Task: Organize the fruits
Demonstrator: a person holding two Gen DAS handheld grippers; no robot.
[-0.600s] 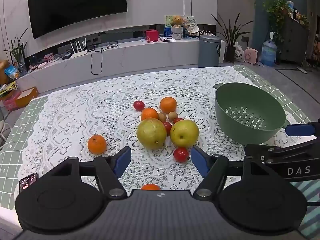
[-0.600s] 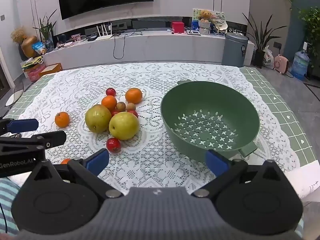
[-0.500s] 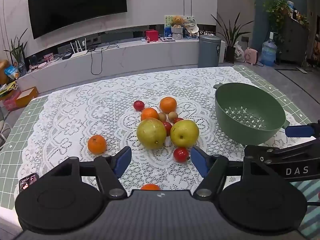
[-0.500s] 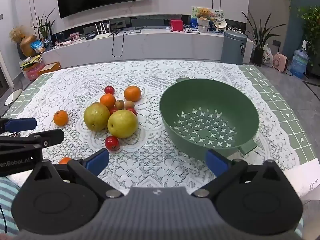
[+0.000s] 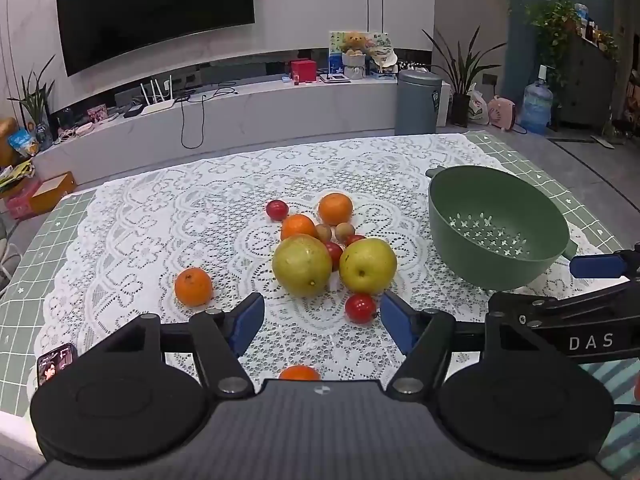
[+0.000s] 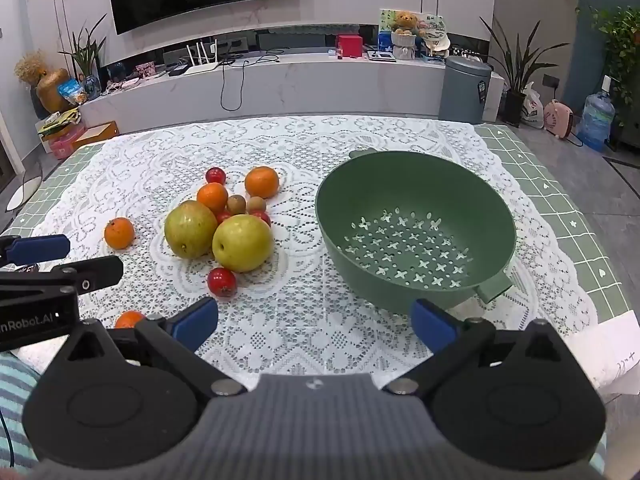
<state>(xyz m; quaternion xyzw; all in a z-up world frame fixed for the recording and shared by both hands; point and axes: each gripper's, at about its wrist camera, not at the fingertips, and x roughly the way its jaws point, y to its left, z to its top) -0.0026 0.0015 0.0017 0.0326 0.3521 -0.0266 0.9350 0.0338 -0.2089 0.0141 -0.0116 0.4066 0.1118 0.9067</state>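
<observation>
A lace-covered table (image 6: 304,320) is seen from both wrist views. The fruit is gathered at its middle: two pears (image 6: 242,243) touching each other, oranges (image 6: 261,182), small red fruits (image 6: 221,281) and two brown ones (image 6: 236,204). One orange (image 5: 193,286) is set apart to the left; another is half hidden at the near edge. A green colander (image 6: 416,184) is placed to the right of the pile, with nothing in it. The left gripper (image 5: 322,322) is held spread above the near cloth, nothing between its jaws. The right gripper (image 6: 314,324) is spread wide before the colander, likewise empty.
</observation>
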